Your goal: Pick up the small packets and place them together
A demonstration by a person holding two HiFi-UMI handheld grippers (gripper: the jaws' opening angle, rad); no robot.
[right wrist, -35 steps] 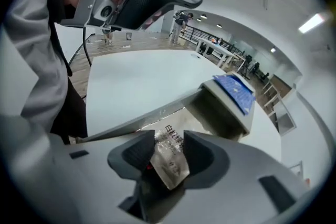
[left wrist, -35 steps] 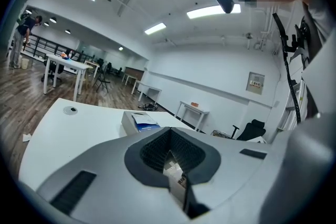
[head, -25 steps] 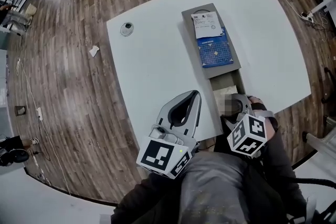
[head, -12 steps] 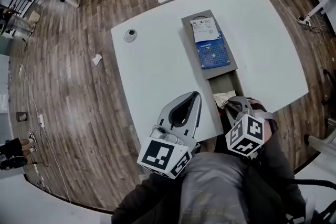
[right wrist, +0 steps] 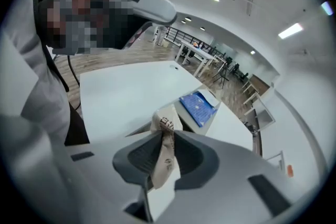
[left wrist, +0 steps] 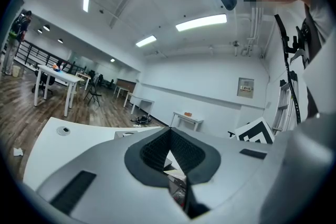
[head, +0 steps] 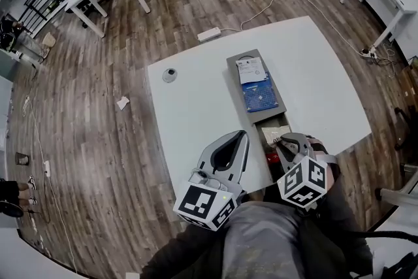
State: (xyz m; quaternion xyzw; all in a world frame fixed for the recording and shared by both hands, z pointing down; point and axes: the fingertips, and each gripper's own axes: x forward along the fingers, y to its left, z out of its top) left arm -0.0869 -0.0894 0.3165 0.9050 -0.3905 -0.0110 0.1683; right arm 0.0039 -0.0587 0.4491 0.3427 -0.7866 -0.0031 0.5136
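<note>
A small beige printed packet (right wrist: 164, 150) is pinched upright in my right gripper (right wrist: 160, 140), whose jaws are shut on it. In the head view that gripper (head: 283, 140) hovers over the open near end of a long grey tray (head: 232, 78), with the packet (head: 275, 136) at its tips. Further up the tray lie a blue packet (head: 260, 100) and a white printed packet (head: 251, 68). My left gripper (head: 242, 134) rests over the table's near edge, left of the tray, its jaws shut with nothing between them; its view (left wrist: 171, 185) shows the same.
The tray lies on a white table (head: 196, 108) with a round cable grommet (head: 170, 74) at its far left. On the wood floor are a power strip (head: 209, 34) with a cord and crumpled paper (head: 123, 102). Other white tables stand at the room's edges.
The right gripper's jaws have closed on the beige packet at the tray's near end. The head view has pulled back and shows more of the room. The left gripper has hardly moved.
</note>
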